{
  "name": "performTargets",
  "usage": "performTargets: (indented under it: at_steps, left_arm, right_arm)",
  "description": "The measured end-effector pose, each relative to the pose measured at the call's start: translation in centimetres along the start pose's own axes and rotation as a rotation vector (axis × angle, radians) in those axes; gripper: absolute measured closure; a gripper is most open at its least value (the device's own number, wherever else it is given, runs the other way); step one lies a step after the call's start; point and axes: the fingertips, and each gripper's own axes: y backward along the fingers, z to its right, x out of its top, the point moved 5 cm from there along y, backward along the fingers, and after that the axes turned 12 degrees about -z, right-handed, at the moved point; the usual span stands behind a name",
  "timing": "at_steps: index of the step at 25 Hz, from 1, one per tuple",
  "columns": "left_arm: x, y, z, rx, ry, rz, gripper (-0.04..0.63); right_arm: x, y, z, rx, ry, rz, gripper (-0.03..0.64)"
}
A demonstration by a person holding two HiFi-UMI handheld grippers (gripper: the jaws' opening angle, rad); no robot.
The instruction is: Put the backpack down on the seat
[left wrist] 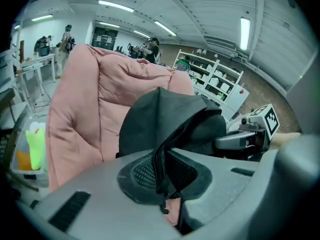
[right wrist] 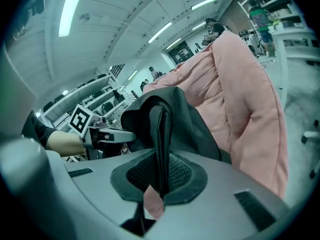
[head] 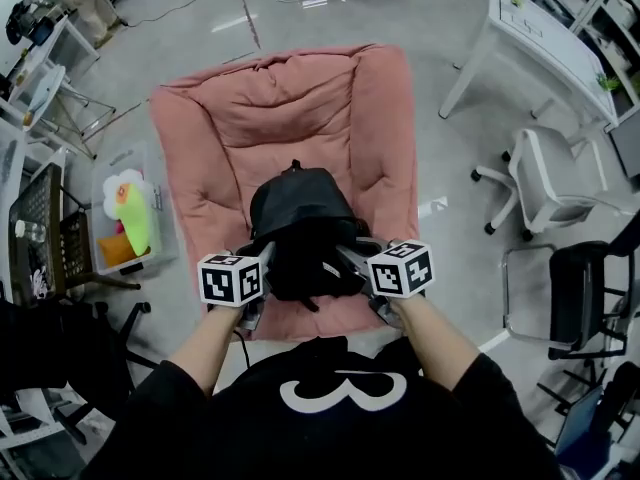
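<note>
Left gripper view, nearest first: left gripper (left wrist: pixel 161 180) has its jaws pressed together on a zip-edged fold (left wrist: pixel 159 149) of the backpack (left wrist: pixel 170 119). The fabric rises straight out from between the pads.

Right gripper view: right gripper (right wrist: pixel 159 178) is likewise clamped, on a dark strap (right wrist: pixel 161 129) that stands upright between its pads. Neither gripper is empty.

Head view: the two grippers sit side by side at the lower centre of the frame, level with each other. Each holds one near corner of the backpack. The bulk of the bag lies ahead of the jaws and between them, so neither is nearer. Its long axis runs from the bottom of the frame towards the top, pointing at the backrest (head: pixel 290 78).

The backpack lies over the middle of the pink seat (head: pixel 210 158), clear of both side bolsters.

- Key relation: bag above or on the cushion. Contact cannot be told, since the steep overhead angle hides any gap.
- Judgement: placement looks close; what is left is lowering until the straps go slack, then opening both grips.
- Head view alone gives centring on the seat; it does not show the pads.
- Gripper views alone show the pinch and the bag standing in front of the backrest. Each also shows the opposite gripper across the bag.

Farther out, at frame left: a bin (head: pixel 125 218) on the floor.
</note>
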Motion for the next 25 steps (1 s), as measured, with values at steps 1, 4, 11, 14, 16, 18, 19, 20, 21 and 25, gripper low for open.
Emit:
performTargets:
  at_steps: [1,4,11,14,16,18,19,20,21,25]
  left_arm:
    - [0.1,-0.6,-0.4,0.005,-0.014,-0.014,0.569]
    - [0.4,-1.8,-1.6,0.004,-0.045,-0.028,0.569]
    - [1.3,-4.4,-3.9,-0.012,-0.048,-0.015,0.569]
    - [2.1,-5.6,-4.3,0.007,-0.043,-0.023,0.569]
    - [2.6,-6.0,-4.6,0.015,-0.044,-0.031,0.566]
    - [3.0,-6.2,-4.8,0.006,-0.042,-0.034,0.538]
    - [3.2,-6.3,-4.9,-0.008,-0.035,-0.030,0.504]
    - [3.3,-6.3,-4.9,-0.023,-0.025,-0.022,0.476]
    - [3.4,-6.3,-5.0,-0.036,-0.012,-0.012,0.447]
    - [3.7,-6.0,-5.4,-0.042,0.043,0.030,0.328]
  right_arm:
    - [0.0,-0.5,0.3,-0.007,-0.003,-0.005,0.583]
    - [0.2,-1.8,1.0,-0.044,0.005,-0.014,0.583]
    - [1.3,-4.2,3.0,-0.121,0.042,-0.011,0.581]
    - [2.0,-4.8,4.1,-0.162,0.047,-0.013,0.578]
    - [2.4,-5.0,4.5,-0.182,0.040,-0.007,0.563]
    - [2.4,-5.1,4.7,-0.188,0.026,-0.003,0.510]
    - [2.3,-5.1,4.8,-0.187,0.020,-0.005,0.476]
    - [2.1,-5.0,4.8,-0.186,0.017,-0.008,0.442]
    - [2.0,-4.8,4.8,-0.184,0.018,-0.010,0.414]
    - [1.5,-3.5,5.1,-0.193,0.035,-0.019,0.345]
